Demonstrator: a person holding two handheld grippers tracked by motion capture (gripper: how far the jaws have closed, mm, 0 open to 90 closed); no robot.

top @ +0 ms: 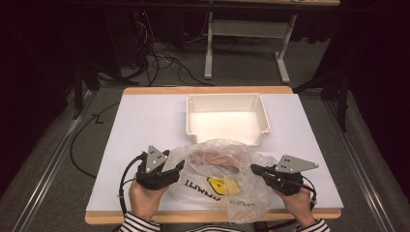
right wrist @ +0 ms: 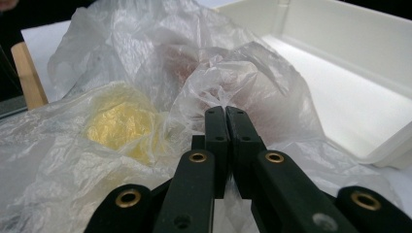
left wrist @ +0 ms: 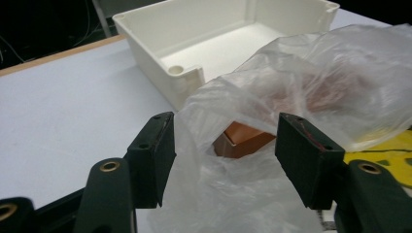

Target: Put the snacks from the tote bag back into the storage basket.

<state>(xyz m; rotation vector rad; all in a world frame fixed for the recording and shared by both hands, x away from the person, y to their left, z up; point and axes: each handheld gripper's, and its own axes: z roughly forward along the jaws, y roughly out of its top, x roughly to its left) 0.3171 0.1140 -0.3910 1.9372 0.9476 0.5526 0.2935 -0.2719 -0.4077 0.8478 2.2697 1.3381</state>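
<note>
One plastic bag [top: 220, 179] lies on the worktop [top: 145, 125] between two tongs. Left tongs [left wrist: 226, 160] gape wide around the bag's mouth, an orange-brown block [left wrist: 240, 140] straight ahead inside. Right tongs [right wrist: 226, 114] are pressed together, seemingly pinching film. One white tray [top: 227, 99] sits beyond both. Left is nearer the block.

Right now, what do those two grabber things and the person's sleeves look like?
Both grabbers are black. The left gripper and right gripper each carry a grey three-cornered plate with small holes on top, and a black cable loops from each. Up close, the jaws are flat black blocks on arms with little brass-coloured rings. The person's sleeves have black and white stripes.
</note>
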